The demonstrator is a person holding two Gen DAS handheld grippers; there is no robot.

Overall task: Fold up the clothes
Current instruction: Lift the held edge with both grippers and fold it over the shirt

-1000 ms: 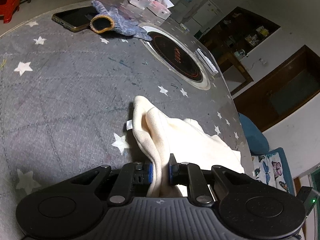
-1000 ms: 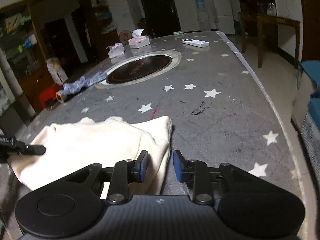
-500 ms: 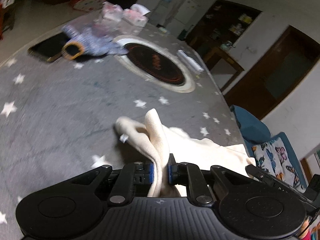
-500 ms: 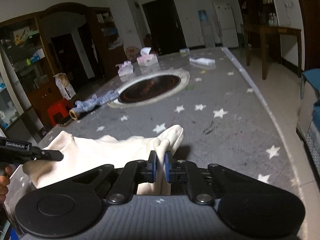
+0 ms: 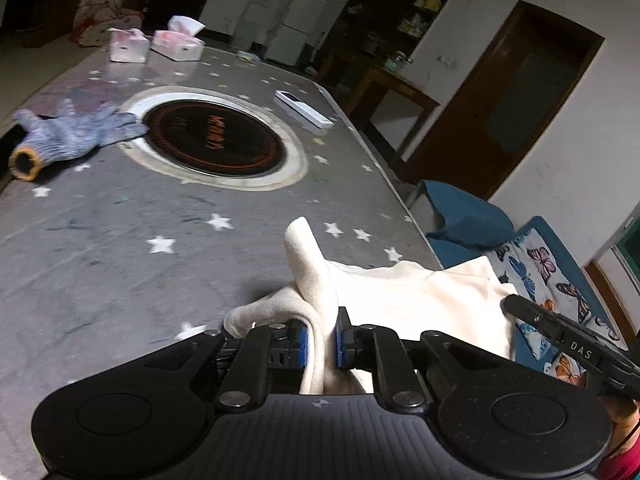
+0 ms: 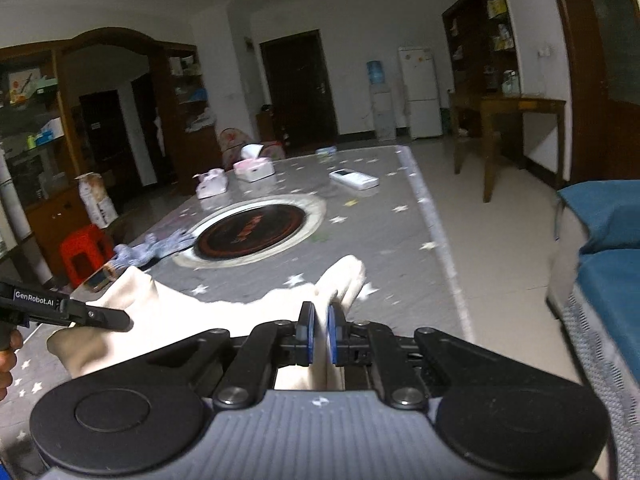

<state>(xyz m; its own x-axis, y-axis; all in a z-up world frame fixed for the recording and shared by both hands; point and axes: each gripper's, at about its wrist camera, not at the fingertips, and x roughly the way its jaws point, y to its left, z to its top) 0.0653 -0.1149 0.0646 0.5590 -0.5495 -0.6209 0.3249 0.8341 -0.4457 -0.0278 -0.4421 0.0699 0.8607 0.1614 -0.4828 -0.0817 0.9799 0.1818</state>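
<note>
A cream garment point(image 5: 404, 300) hangs stretched between both grippers, lifted off the grey star-patterned table point(image 5: 120, 240). My left gripper point(image 5: 322, 338) is shut on one bunched corner of it, a fold of cloth standing up between the blue pads. In the right wrist view my right gripper point(image 6: 320, 338) is shut on the other corner of the cream garment point(image 6: 224, 316). The right gripper's tip shows at the right edge of the left wrist view, the left gripper's tip at the left edge of the right wrist view.
On the table lie a blue knitted glove point(image 5: 76, 132), a round black induction plate point(image 5: 214, 142), a white remote point(image 5: 304, 109), two tissue boxes point(image 5: 176, 44) and a phone point(image 6: 98, 279). A blue sofa point(image 6: 608, 248) stands right of the table's edge.
The right gripper shut on the garment's corner, then both grippers rose, lifting the cloth off the table. The left view swung toward the table's far end.
</note>
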